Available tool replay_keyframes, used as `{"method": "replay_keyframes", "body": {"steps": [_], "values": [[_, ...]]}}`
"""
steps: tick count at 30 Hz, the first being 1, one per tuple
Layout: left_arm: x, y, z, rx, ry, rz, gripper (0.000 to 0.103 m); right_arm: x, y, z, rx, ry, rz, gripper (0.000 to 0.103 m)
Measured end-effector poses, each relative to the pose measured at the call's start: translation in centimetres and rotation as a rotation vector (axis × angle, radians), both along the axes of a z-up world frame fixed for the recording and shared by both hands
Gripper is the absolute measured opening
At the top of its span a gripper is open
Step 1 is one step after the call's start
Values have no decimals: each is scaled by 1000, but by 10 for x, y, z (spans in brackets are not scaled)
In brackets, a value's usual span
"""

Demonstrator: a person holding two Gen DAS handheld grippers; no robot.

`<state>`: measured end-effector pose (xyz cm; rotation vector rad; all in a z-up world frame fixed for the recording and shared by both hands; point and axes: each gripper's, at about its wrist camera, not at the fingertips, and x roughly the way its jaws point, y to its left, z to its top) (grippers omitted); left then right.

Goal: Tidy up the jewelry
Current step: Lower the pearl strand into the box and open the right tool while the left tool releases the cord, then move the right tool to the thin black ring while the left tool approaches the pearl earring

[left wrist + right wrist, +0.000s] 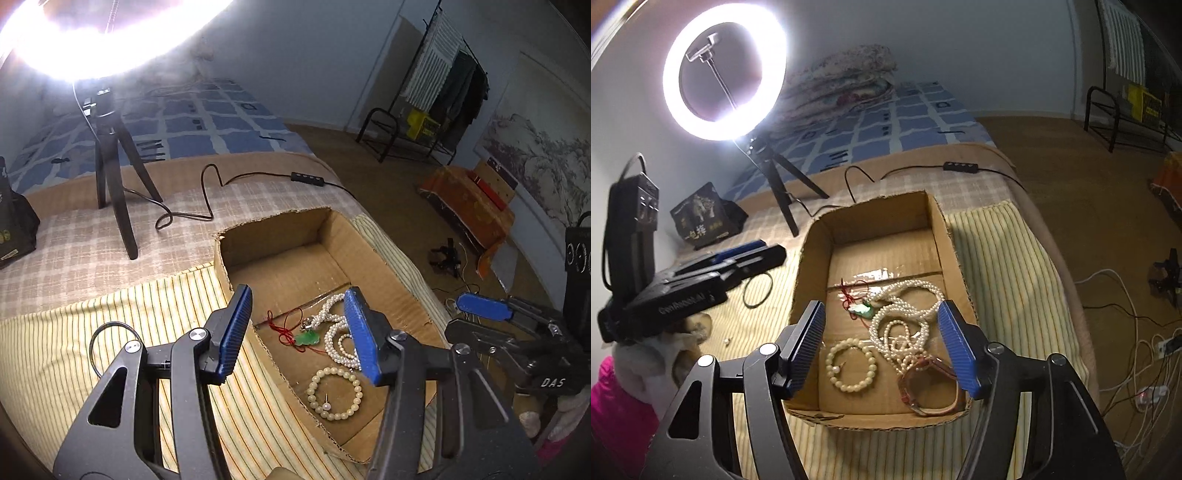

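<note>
- Left gripper [297, 330] spread wide, nothing between its blue pads [236, 328], hovering over the near-left edge of the cardboard box [384, 273].
- Right gripper [882, 347] likewise gaping and empty, poised above the near end of the same box [945, 236].
- Directly ahead of the left gripper, on the box floor: green pendant [307, 339] on a red cord [282, 326], lying between the two fingers in view.
- Just right of the pendant, partly hidden behind the right-hand pad: pearl necklace [334, 325], coiled in loose loops.
- Nearer than the necklace, below the right-hand pad: cream bead bracelet [335, 393], flat in a ring, with a small pearl stud [326, 405] inside the ring.
- From the right gripper's side: bead bracelet [852, 365] between the fingers, close to the left-hand pad; pearl necklace [905, 317] tangled ahead and toward the right-hand pad; pendant [863, 309] beyond the bracelet, touching the necklace.
- Close under the right-hand pad of the right gripper: reddish-brown watch [931, 387], strap curled in a loop, against the near right corner of the box.
- Outside the box, left of the left gripper: thin dark bangle [110, 347] flat on the striped yellow mat [92, 321]; same bangle [758, 291] seen beside the other gripper body.
- Small pale stud [727, 340] also on the mat [997, 258], left of the box.
- Far ahead of both: ring light [724, 70] glowing on a black tripod [110, 177], cable trailing across the checked cover [66, 251].
</note>
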<state>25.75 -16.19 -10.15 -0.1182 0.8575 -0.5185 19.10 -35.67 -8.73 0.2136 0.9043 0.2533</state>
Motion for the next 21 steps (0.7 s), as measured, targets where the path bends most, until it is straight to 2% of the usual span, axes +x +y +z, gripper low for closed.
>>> {"method": "replay_keyframes", "body": {"steps": [11, 21], "values": [[-9, 4, 8, 41, -24, -14, 53, 1, 1, 1, -4, 3, -14, 63], [-14, 52, 21, 62, -43, 38, 53, -5, 25, 13, -16, -36, 24, 63]]}}
